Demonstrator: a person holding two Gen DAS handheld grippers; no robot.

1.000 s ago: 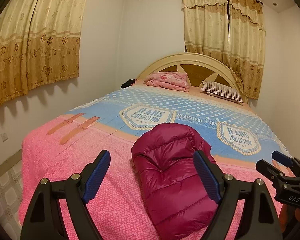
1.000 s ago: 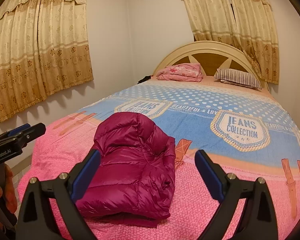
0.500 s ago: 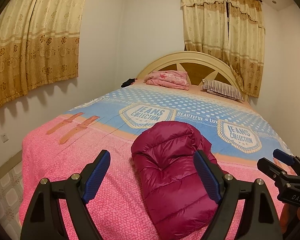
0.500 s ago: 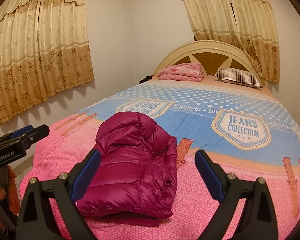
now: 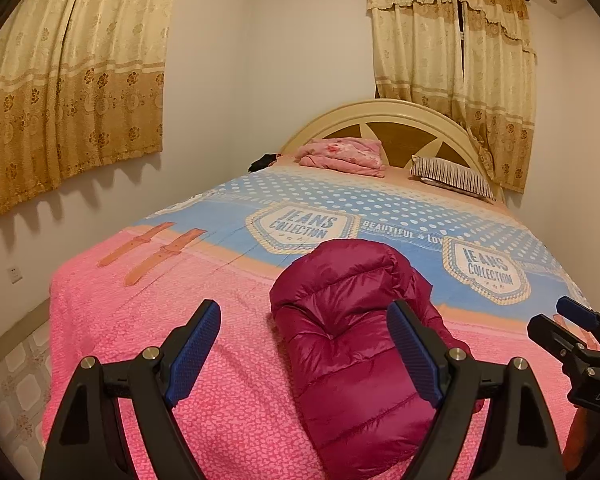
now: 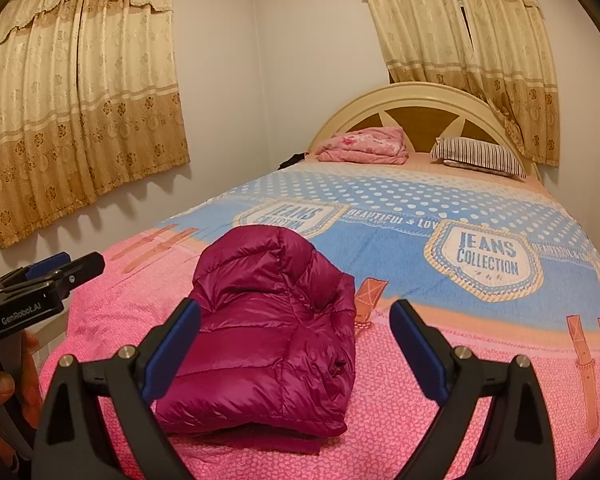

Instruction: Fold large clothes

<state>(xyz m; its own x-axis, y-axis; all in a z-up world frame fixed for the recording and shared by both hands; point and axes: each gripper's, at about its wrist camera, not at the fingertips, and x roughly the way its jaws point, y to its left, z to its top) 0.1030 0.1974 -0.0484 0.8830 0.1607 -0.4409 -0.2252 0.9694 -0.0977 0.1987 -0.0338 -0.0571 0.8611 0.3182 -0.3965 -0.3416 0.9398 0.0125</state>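
A magenta puffer jacket (image 5: 352, 332) lies folded into a compact bundle on the pink end of the bed (image 5: 120, 312); it also shows in the right wrist view (image 6: 268, 328). My left gripper (image 5: 304, 348) is open and empty, held above the bed in front of the jacket without touching it. My right gripper (image 6: 296, 348) is open and empty, just right of the jacket's near end. The right gripper shows at the right edge of the left wrist view (image 5: 572, 332), and the left gripper at the left edge of the right wrist view (image 6: 56, 276).
The bed has a pink and blue "Jeans Collection" blanket (image 6: 488, 256). A folded pink quilt (image 5: 344, 156) and a striped pillow (image 5: 452, 176) lie by the headboard (image 5: 396, 116). A wall with curtains (image 5: 68, 80) runs along the left. Tiled floor (image 5: 16, 376) shows at lower left.
Both grippers have drawn back and risen slightly from the jacket, which stays folded and still. Both stay open.
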